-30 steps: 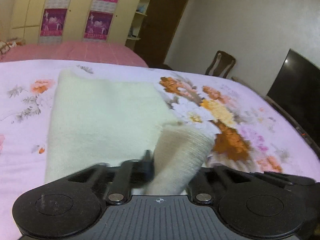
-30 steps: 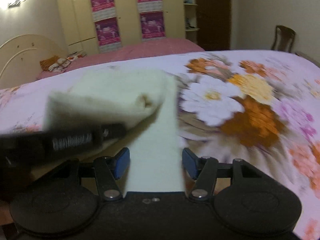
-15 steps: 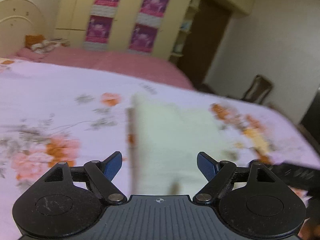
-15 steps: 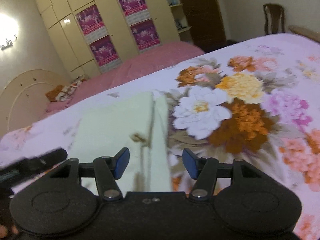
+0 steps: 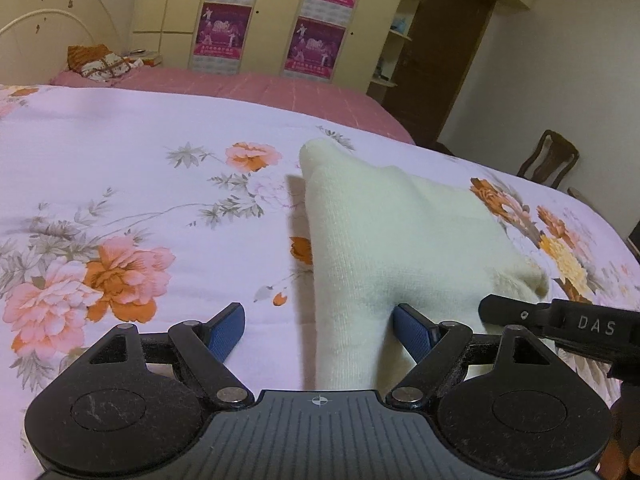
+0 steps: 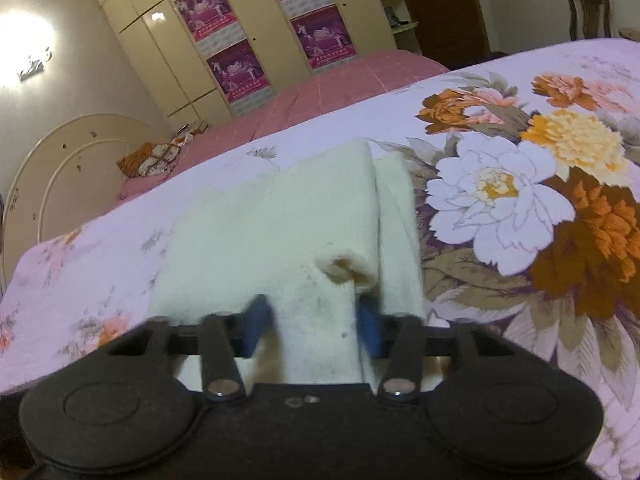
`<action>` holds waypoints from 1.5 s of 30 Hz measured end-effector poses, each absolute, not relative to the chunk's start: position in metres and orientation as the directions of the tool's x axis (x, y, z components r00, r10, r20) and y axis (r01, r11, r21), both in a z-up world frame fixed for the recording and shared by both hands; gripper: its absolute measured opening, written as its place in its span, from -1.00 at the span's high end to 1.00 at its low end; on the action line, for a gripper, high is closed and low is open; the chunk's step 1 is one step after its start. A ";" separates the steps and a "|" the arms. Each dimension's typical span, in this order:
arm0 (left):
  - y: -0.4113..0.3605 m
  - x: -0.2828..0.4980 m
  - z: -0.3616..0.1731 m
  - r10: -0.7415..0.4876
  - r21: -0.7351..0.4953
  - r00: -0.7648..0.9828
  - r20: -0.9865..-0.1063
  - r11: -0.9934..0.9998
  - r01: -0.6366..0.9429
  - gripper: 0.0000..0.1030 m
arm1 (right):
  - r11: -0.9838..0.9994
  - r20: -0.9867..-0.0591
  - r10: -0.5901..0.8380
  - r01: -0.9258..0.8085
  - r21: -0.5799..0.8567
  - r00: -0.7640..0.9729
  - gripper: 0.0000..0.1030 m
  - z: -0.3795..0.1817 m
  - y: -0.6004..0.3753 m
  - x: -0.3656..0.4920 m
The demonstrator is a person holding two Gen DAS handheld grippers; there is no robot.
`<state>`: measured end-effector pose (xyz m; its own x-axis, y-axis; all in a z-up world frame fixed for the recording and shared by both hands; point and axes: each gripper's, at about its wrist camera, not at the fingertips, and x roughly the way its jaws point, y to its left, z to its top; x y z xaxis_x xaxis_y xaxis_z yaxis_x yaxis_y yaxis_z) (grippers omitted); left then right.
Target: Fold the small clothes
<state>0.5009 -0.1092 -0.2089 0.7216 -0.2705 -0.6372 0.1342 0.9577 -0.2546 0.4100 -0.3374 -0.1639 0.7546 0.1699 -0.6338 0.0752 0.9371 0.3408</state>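
Note:
A cream knitted garment (image 5: 400, 232) lies folded on the flowered bedspread (image 5: 120, 184). My left gripper (image 5: 320, 332) stands open over its near left edge. The right blue pad (image 5: 414, 334) touches the cloth and the left pad (image 5: 226, 330) is clear of it. In the right wrist view the same cream garment (image 6: 280, 220) shows a folded-over flap with a curled corner. My right gripper (image 6: 314, 330) is closing, with a strip of the garment's near edge between its pads, which meet the cloth on both sides. One black finger of the right gripper (image 5: 560, 324) shows in the left wrist view.
The bedspread reaches a pink bed (image 5: 240, 88) behind, with a patterned cushion (image 5: 100, 62) by the headboard (image 5: 48, 32). Yellow wardrobes with posters (image 5: 224, 28) line the far wall. A wooden chair (image 5: 548, 160) and a dark door (image 5: 452, 48) are at the right.
My left gripper let go of the lifted fold, opened wide and swung left over the garment's edge. The right jaws narrowed onto the cloth. The garment has settled flat.

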 end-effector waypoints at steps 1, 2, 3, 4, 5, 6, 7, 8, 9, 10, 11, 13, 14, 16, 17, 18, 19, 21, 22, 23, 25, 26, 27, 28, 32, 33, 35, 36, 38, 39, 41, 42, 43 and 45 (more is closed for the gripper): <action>-0.110 0.501 -0.208 -0.272 -0.255 0.723 -0.635 0.957 0.136 -0.58 | 0.938 -0.631 0.174 0.069 0.341 0.756 0.73 -0.164 -0.336 0.410; -0.110 0.500 -0.206 -0.274 -0.256 0.726 -0.630 0.957 0.139 -0.58 | 0.934 -0.624 0.188 0.059 0.353 0.758 0.74 -0.162 -0.335 0.411; -0.112 0.500 -0.204 -0.278 -0.259 0.729 -0.625 0.955 0.142 -0.58 | 0.936 -0.620 0.184 0.056 0.347 0.763 0.75 -0.160 -0.333 0.411; -0.114 0.500 -0.202 -0.285 -0.262 0.733 -0.617 0.953 0.149 -0.58 | 0.942 -0.613 0.178 0.046 0.331 0.770 0.76 -0.157 -0.331 0.410; -0.116 0.498 -0.198 -0.294 -0.263 0.739 -0.606 0.951 0.163 -0.58 | 0.949 -0.605 0.167 0.039 0.312 0.779 0.77 -0.154 -0.330 0.408; -0.120 0.496 -0.196 -0.303 -0.261 0.742 -0.599 0.949 0.176 -0.58 | 0.955 -0.594 0.152 0.037 0.293 0.790 0.77 -0.149 -0.331 0.405; -0.124 0.495 -0.193 -0.314 -0.260 0.743 -0.591 0.946 0.193 -0.58 | 0.958 -0.586 0.141 0.038 0.283 0.798 0.77 -0.146 -0.334 0.404; -0.128 0.494 -0.190 -0.326 -0.261 0.743 -0.584 0.943 0.208 -0.58 | 0.962 -0.583 0.131 0.039 0.270 0.802 0.78 -0.142 -0.338 0.402; -0.132 0.493 -0.189 -0.335 -0.263 0.743 -0.580 0.940 0.218 -0.58 | 0.964 -0.586 0.120 0.046 0.261 0.801 0.78 -0.139 -0.342 0.400; -0.135 0.493 -0.189 -0.342 -0.265 0.740 -0.579 0.938 0.225 -0.58 | 0.967 -0.591 0.106 0.057 0.250 0.800 0.78 -0.138 -0.347 0.398; -0.137 0.493 -0.190 -0.348 -0.268 0.736 -0.580 0.935 0.232 -0.58 | 0.968 -0.598 0.091 0.070 0.241 0.796 0.78 -0.138 -0.352 0.396; -0.141 0.495 -0.199 -0.329 -0.252 0.723 -0.608 0.943 0.217 -0.58 | 0.967 -0.615 0.077 0.092 0.239 0.784 0.77 -0.142 -0.362 0.393; -0.141 0.498 -0.206 -0.324 -0.259 0.700 -0.637 0.945 0.201 -0.58 | 0.964 -0.631 0.089 0.092 0.248 0.770 0.75 -0.147 -0.365 0.393; -0.136 0.497 -0.209 -0.337 -0.295 0.693 -0.637 0.937 0.185 -0.58 | 0.958 -0.666 0.124 0.085 0.272 0.735 0.70 -0.160 -0.369 0.400; -0.136 0.496 -0.208 -0.337 -0.289 0.691 -0.640 0.938 0.189 -0.58 | 0.958 -0.658 0.121 0.086 0.273 0.743 0.64 -0.160 -0.368 0.401; -0.135 0.496 -0.205 -0.339 -0.290 0.691 -0.639 0.938 0.192 -0.58 | 0.960 -0.654 0.121 0.079 0.268 0.747 0.62 -0.157 -0.367 0.400; -0.134 0.495 -0.201 -0.342 -0.294 0.693 -0.635 0.936 0.193 -0.58 | 0.962 -0.650 0.118 0.076 0.262 0.750 0.57 -0.154 -0.366 0.399; -0.129 0.495 -0.194 -0.345 -0.300 0.700 -0.625 0.934 0.192 -0.58 | 0.968 -0.647 0.096 0.079 0.236 0.756 0.53 -0.147 -0.366 0.391; -0.126 0.494 -0.191 -0.345 -0.301 0.704 -0.621 0.934 0.193 -0.58 | 0.969 -0.649 0.091 0.083 0.232 0.755 0.53 -0.144 -0.367 0.387; -0.123 0.492 -0.191 -0.344 -0.300 0.704 -0.622 0.935 0.191 -0.58 | 0.967 -0.650 0.097 0.083 0.241 0.754 0.53 -0.141 -0.368 0.382; -0.118 0.485 -0.196 -0.344 -0.316 0.695 -0.631 0.933 0.174 -0.58 | 0.963 -0.653 0.111 0.081 0.256 0.749 0.53 -0.138 -0.368 0.365; -0.116 0.483 -0.199 -0.346 -0.321 0.688 -0.638 0.931 0.171 -0.58 | 0.965 -0.662 0.111 0.079 0.250 0.741 0.53 -0.139 -0.366 0.358; -0.116 0.479 -0.204 -0.345 -0.315 0.682 -0.646 0.933 0.173 -0.58 | 0.966 -0.673 0.113 0.076 0.245 0.731 0.53 -0.142 -0.364 0.353; -0.116 0.475 -0.209 -0.343 -0.304 0.680 -0.648 0.935 0.181 -0.58 | 0.966 -0.683 0.114 0.080 0.245 0.721 0.53 -0.144 -0.363 0.351; -0.117 0.459 -0.212 -0.340 -0.265 0.686 -0.644 0.940 0.217 -0.58 | 0.972 -0.719 0.042 0.136 0.189 0.694 0.55 -0.162 -0.364 0.337; -0.115 0.458 -0.211 -0.344 -0.273 0.681 -0.646 0.938 0.215 -0.58 | 0.968 -0.715 0.041 0.150 0.203 0.698 0.56 -0.164 -0.368 0.333; -0.111 0.454 -0.207 -0.350 -0.280 0.671 -0.653 0.935 0.216 -0.58 | 0.967 -0.720 0.029 0.163 0.195 0.693 0.55 -0.162 -0.369 0.329; -0.108 0.453 -0.205 -0.352 -0.284 0.667 -0.657 0.935 0.213 -0.58 | 0.970 -0.726 0.022 0.161 0.182 0.687 0.54 -0.160 -0.367 0.328; -0.103 0.453 -0.196 -0.361 -0.309 0.670 -0.648 0.929 0.202 -0.58 | 0.969 -0.729 0.011 0.171 0.176 0.684 0.51 -0.152 -0.367 0.327; -0.101 0.456 -0.191 -0.362 -0.321 0.681 -0.636 0.927 0.192 -0.58 | 0.968 -0.723 0.008 0.175 0.178 0.691 0.51 -0.146 -0.367 0.326; -0.100 0.465 -0.181 -0.364 -0.338 0.695 -0.620 0.923 0.182 -0.58 | 0.968 -0.687 0.001 0.171 0.182 0.727 0.49 -0.131 -0.367 0.326; -0.100 0.472 -0.176 -0.370 -0.346 0.698 -0.614 0.920 0.183 -0.58 | 0.970 -0.668 -0.005 0.165 0.176 0.744 0.49 -0.123 -0.366 0.329; -0.103 0.479 -0.172 -0.375 -0.351 0.702 -0.605 0.917 0.187 -0.58 | 0.972 -0.654 -0.007 0.159 0.173 0.756 0.48 -0.118 -0.365 0.334; -0.111 0.493 -0.164 -0.380 -0.345 0.715 -0.587 0.916 0.204 -0.58 | 0.974 -0.634 -0.010 0.151 0.169 0.773 0.46 -0.110 -0.363 0.347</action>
<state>0.4927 -0.1109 -0.1638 0.7146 -0.3804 -0.5870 0.2044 0.9161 -0.3449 0.3470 -0.3634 -0.1103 0.7729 -0.0099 -0.6345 0.1510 0.9740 0.1688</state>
